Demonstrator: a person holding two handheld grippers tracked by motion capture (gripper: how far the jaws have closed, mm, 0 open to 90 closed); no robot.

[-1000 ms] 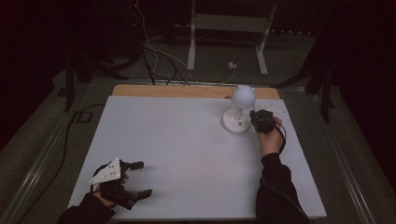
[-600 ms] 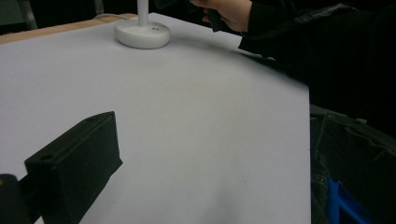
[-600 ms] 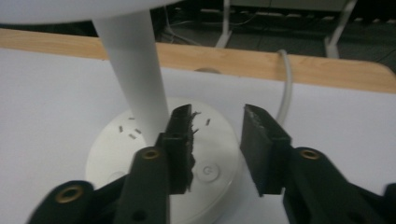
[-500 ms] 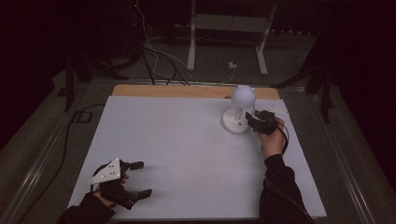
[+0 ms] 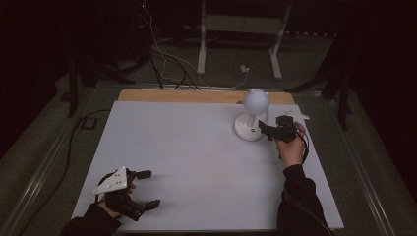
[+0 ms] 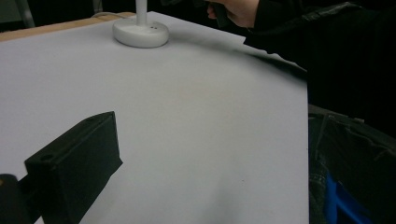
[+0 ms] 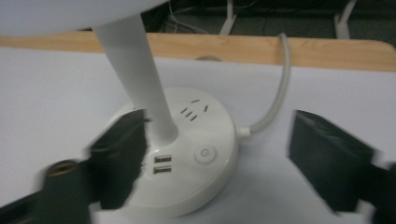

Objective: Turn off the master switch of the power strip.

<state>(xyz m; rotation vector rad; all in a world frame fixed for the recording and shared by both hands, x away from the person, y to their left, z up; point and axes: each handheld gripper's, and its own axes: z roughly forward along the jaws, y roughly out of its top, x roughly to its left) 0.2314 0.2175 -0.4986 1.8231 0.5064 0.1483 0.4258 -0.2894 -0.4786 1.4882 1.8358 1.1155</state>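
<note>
Right tool (image 5: 266, 129) has just been opening, now released beside the lamp base (image 7: 187, 154); next, press its power button (image 7: 204, 154).

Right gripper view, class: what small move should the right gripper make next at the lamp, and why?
Probably ease back from the lamp base. The right gripper has just been opening, its jaws wide apart around the base and pressing nothing; the power button lies uncovered between them.

The table (image 5: 196, 162) is viewed from above; the lamp (image 7: 187, 154) is seen close in the right gripper view, far off in the left gripper view.
</note>
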